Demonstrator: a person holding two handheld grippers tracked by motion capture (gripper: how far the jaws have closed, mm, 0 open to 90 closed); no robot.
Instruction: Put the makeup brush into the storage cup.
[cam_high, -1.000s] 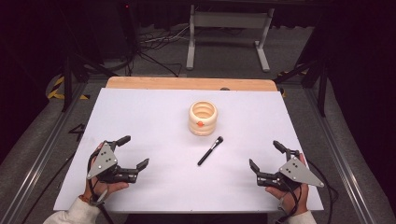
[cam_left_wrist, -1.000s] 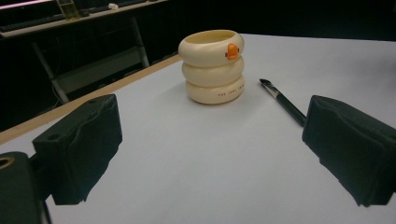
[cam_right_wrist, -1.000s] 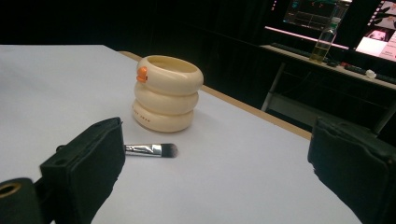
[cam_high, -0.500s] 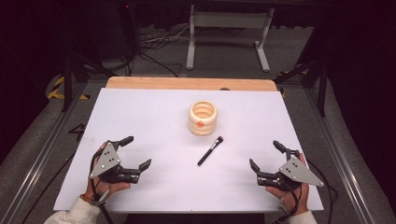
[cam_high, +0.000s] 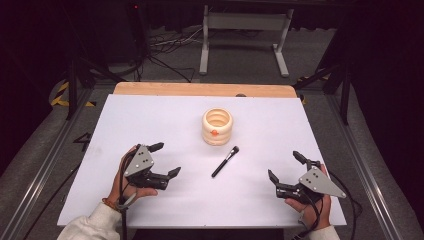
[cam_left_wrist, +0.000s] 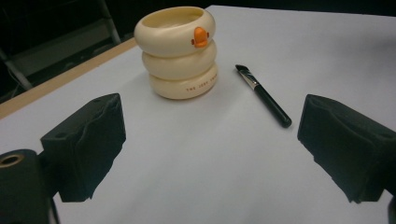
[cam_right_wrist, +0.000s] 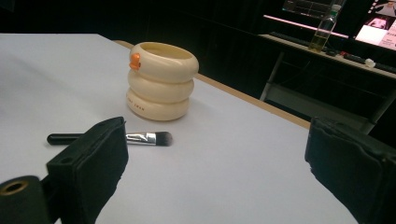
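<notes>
A cream ringed cup with a small orange beak (cam_high: 217, 126) (cam_left_wrist: 178, 51) (cam_right_wrist: 160, 80) stands upright at the middle of the white table (cam_high: 150, 115). Just in front of it lies a black makeup brush (cam_high: 225, 161) (cam_left_wrist: 264, 95) (cam_right_wrist: 109, 137), bristle end toward the cup. My left gripper (cam_high: 164, 160) (cam_left_wrist: 210, 154) rests open at the front left, nothing between its jaws. At the front right my right gripper (cam_high: 286, 167) (cam_right_wrist: 215, 172) is open too and holds nothing. Each gripper is held by a hand.
A wooden strip (cam_high: 200, 89) runs along the table's far edge. Beyond it stand a grey metal frame (cam_high: 242, 30) and floor cables (cam_high: 165, 55). A bottle (cam_right_wrist: 324, 30) stands on a dark bench far behind the table, in the right gripper view.
My left gripper has shifted a little to the right and toward the table's middle. The right gripper, cup and brush have not moved.
</notes>
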